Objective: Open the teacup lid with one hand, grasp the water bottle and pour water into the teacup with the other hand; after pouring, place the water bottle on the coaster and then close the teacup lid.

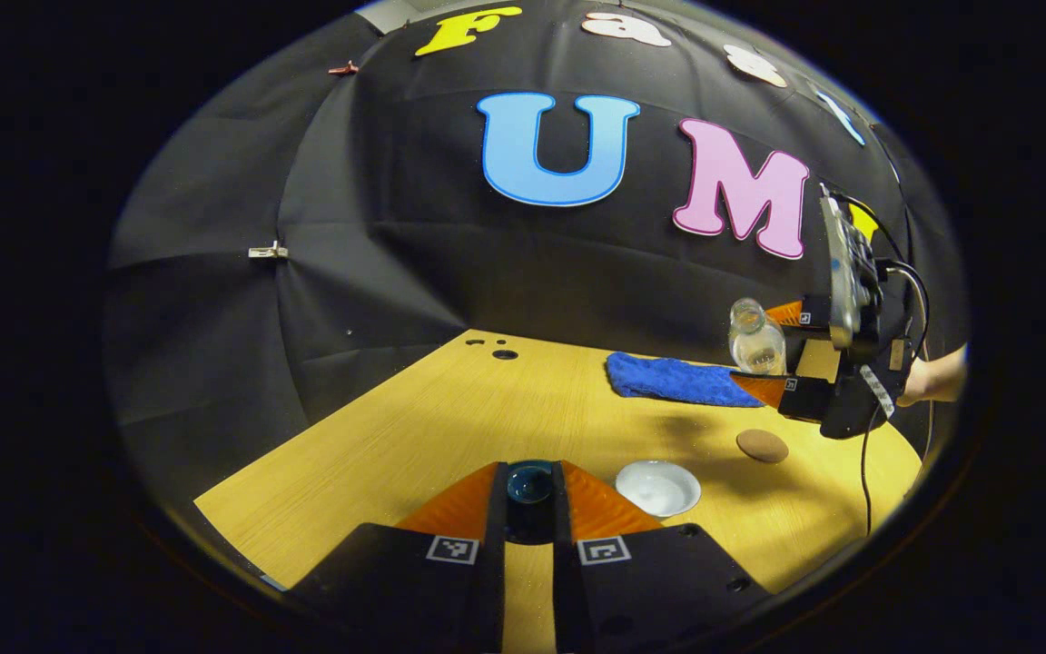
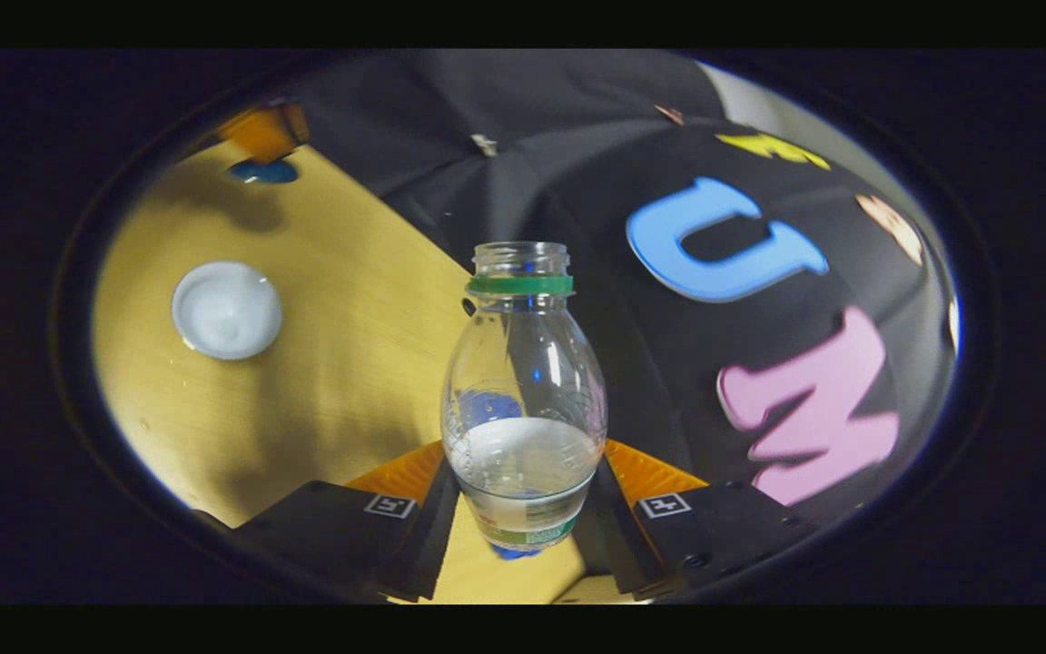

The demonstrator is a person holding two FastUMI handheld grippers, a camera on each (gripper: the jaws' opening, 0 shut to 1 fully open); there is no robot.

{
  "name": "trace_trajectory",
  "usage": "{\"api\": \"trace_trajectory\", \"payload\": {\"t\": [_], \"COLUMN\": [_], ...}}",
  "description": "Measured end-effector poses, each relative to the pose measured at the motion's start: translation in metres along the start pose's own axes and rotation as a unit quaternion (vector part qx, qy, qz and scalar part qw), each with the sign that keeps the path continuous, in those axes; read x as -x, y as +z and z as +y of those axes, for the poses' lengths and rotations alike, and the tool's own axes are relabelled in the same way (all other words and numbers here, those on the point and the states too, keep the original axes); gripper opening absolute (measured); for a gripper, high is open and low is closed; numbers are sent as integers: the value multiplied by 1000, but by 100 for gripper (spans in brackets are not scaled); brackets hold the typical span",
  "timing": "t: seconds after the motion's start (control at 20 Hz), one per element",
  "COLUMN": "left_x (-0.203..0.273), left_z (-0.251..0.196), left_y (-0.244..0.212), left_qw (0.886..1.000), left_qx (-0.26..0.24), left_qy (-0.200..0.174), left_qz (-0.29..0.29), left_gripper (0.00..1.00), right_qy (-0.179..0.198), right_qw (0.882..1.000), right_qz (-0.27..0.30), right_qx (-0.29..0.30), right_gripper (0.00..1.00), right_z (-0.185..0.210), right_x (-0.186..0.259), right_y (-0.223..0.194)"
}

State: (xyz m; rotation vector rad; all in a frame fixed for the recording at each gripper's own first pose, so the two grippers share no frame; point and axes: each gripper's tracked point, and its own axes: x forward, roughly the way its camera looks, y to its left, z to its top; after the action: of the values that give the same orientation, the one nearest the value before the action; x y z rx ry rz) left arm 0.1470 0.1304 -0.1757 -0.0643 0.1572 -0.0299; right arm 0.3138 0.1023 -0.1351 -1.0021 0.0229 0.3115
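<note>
My left tool is clamped on the dark teacup lid, holding it clear of the open white teacup on the desk. My right tool grips the water bottle, lifted above the coaster, probably to pour or set down.

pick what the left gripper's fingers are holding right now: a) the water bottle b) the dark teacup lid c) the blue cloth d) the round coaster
b: in the left gripper view the fingers press on the dark teacup lid from both sides, while the water bottle sits in the right gripper.
</note>
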Motion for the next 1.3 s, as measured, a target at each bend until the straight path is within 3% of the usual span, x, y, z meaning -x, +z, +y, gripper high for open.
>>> {"api": "trace_trajectory", "payload": {"t": [0.1,0.15,0.2,0.25,0.35,0.55,0.6,0.7,0.9,0.95,1.0,1.3], "left_x": [-2,-4,-5,-6,-7,-9,-9,-8,-7,-7,-8,-12], "left_z": [-9,-14,-18,-22,-26,-29,-30,-30,-29,-29,-28,-31], "left_y": [0,1,3,4,4,11,10,10,6,5,3,0], "left_qw": [1000,1000,1000,1000,1000,1000,1000,1000,1000,1000,1000,1000], "left_qx": [-1,-1,0,1,1,2,1,2,4,5,4,3], "left_qy": [0,0,0,0,3,14,16,20,29,30,30,29], "left_qz": [3,3,2,0,2,-4,-4,-4,-3,-1,1,7], "left_gripper": [25,29,25,25,25,25,22,25,25,29,25,25], "right_qy": [-10,-13,-17,-20,-22,-19,-18,-15,-19,-19,-16,-14], "right_qw": [995,990,983,975,954,896,887,874,867,867,867,863], "right_qz": [29,40,48,53,55,35,27,17,11,14,17,26], "right_qx": [-94,-136,-176,-215,-294,-442,-460,-486,-497,-497,-497,-504], "right_gripper": [73,73,77,74,74,73,73,74,74,69,74,76], "right_z": [-16,-15,-21,-30,-36,-39,-37,-31,-17,-12,-8,8], "right_x": [8,11,14,18,30,35,34,31,17,16,15,15], "right_y": [-25,-36,-43,-48,-59,-71,-72,-77,-84,-87,-89,-97]}}
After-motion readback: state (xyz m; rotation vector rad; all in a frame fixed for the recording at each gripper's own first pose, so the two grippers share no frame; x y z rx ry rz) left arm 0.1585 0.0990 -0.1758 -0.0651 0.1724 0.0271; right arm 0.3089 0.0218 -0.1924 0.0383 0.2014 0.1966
